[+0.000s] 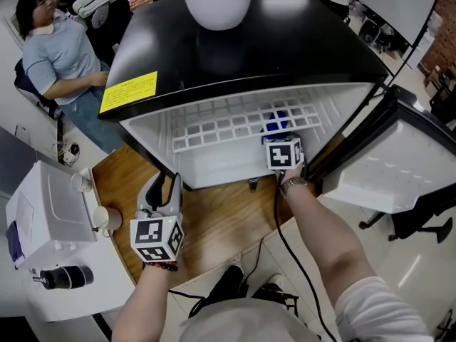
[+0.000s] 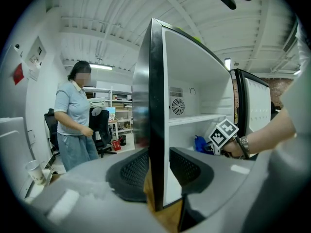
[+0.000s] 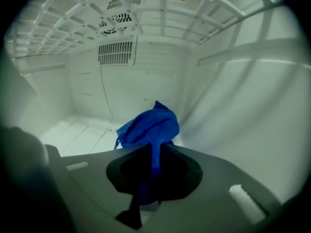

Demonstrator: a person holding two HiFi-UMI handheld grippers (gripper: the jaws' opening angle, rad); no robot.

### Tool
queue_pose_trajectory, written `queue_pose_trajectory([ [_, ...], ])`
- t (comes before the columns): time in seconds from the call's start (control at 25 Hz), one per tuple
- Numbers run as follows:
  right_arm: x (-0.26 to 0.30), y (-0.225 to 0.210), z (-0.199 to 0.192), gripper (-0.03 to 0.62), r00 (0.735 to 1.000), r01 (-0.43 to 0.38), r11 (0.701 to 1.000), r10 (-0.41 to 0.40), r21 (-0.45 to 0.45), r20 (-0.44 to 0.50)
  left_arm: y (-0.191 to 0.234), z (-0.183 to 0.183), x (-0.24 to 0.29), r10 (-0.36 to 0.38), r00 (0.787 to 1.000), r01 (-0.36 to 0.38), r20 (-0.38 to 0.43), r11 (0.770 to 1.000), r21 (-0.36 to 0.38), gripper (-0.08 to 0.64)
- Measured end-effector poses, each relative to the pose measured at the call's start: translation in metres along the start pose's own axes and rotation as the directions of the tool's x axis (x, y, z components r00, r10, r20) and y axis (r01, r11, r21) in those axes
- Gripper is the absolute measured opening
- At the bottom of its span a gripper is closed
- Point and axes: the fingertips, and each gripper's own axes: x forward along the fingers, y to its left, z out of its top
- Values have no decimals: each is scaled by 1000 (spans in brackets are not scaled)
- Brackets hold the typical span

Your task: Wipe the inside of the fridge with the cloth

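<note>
A small black fridge [image 1: 249, 55] stands open on a wooden board, its door [image 1: 388, 169] swung out to the right. Its white inside holds a wire shelf [image 1: 235, 123]. My right gripper [image 1: 281, 137] reaches into the space under that shelf and is shut on a bunched blue cloth [image 1: 276, 123]. In the right gripper view the cloth [image 3: 150, 125] bulges out past the gripper [image 3: 154, 152], close above the fridge floor near the right wall. My left gripper [image 1: 165, 184] is at the fridge's lower left front corner, its jaws closed either side of the left wall's black front edge [image 2: 156, 130].
A white bowl [image 1: 217, 2] sits on the fridge top, with a yellow sticker [image 1: 128, 91] at its left edge. A person [image 1: 60, 55] sits at the far left. A white appliance [image 1: 43, 205] and two cups [image 1: 103, 219] stand on the left counter.
</note>
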Motion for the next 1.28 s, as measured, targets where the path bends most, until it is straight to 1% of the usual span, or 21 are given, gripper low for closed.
queue_pose_trajectory([
  [0.12,-12,20,7,49,995,-72,997,72,3,70,-1,0,0,-1,1000,1,2,1000,-6,129],
  [0.2,-27,41,18,49,982,-135,991,135,-11,134,-1,0,1,-1,1000,1,6,1000,-12,129],
  [0.28,-43,71,20,49,965,-204,979,206,-27,162,0,0,1,2,1000,-2,8,1000,-18,129],
  [0.48,-80,154,17,49,914,-355,931,365,-84,176,-1,-1,0,2,1000,-2,3,1000,-23,129],
  [0.64,-97,205,6,49,881,-434,894,448,-113,152,-2,-1,-2,4,1000,-4,2,1000,-26,129],
  [0.8,-103,245,-12,49,862,-480,864,497,-149,104,-2,-1,-3,5,1000,-5,0,1000,-27,129],
  [0.92,-96,264,-27,49,857,-499,851,513,-165,51,-2,-1,-3,4,1000,-4,-1,1000,-26,129],
  [1.0,-89,269,-35,49,857,-505,848,515,-159,24,-2,-1,-3,4,1000,-4,-1,1000,-24,129],
  [1.12,-84,267,-37,49,857,-504,848,514,-164,25,-2,-2,-4,4,1000,-4,-2,1000,-18,129],
  [1.28,-83,254,-37,49,869,-485,861,494,-150,29,-1,-2,-5,4,1000,-4,-2,1000,-17,129],
])
